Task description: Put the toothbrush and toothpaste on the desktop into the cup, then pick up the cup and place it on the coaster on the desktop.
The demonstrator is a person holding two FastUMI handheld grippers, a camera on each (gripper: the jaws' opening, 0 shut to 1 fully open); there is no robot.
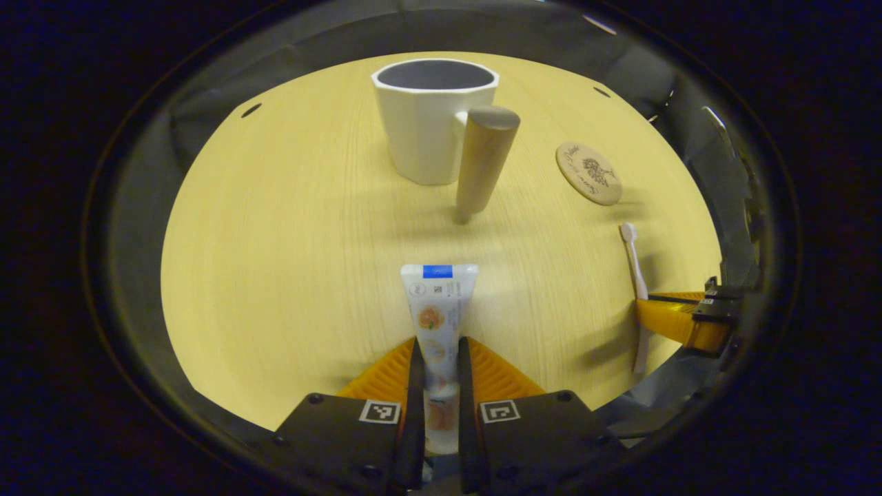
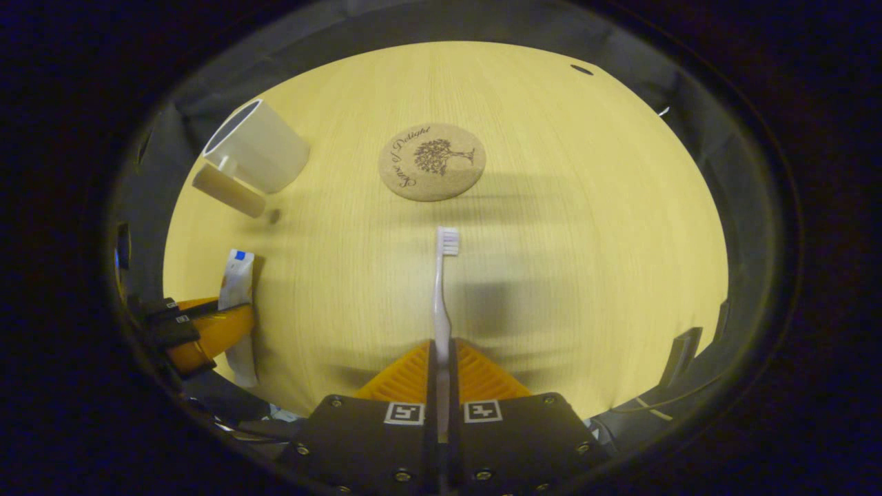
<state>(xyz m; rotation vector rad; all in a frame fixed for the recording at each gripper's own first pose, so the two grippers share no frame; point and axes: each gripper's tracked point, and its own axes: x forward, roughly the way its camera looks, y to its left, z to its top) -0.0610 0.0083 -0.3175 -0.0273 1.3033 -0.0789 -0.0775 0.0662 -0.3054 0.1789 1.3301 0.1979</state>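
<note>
White mug (image 1: 431,131) with grey interior and tan handle; white, blue-banded toothpaste tube (image 1: 438,317); tree-printed cork coaster (image 2: 432,162); white toothbrush (image 2: 441,296); pale woodgrain desktop (image 1: 289,262).

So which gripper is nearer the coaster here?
The right. The right gripper, shut on the toothbrush, points straight at the coaster. The left gripper, shut on the toothpaste, has it far off to one side.

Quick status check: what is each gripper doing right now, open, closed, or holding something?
Left gripper: shut on the toothpaste, tube pointing toward the cup.
Right gripper: shut on the toothbrush, bristles toward the coaster.
</note>
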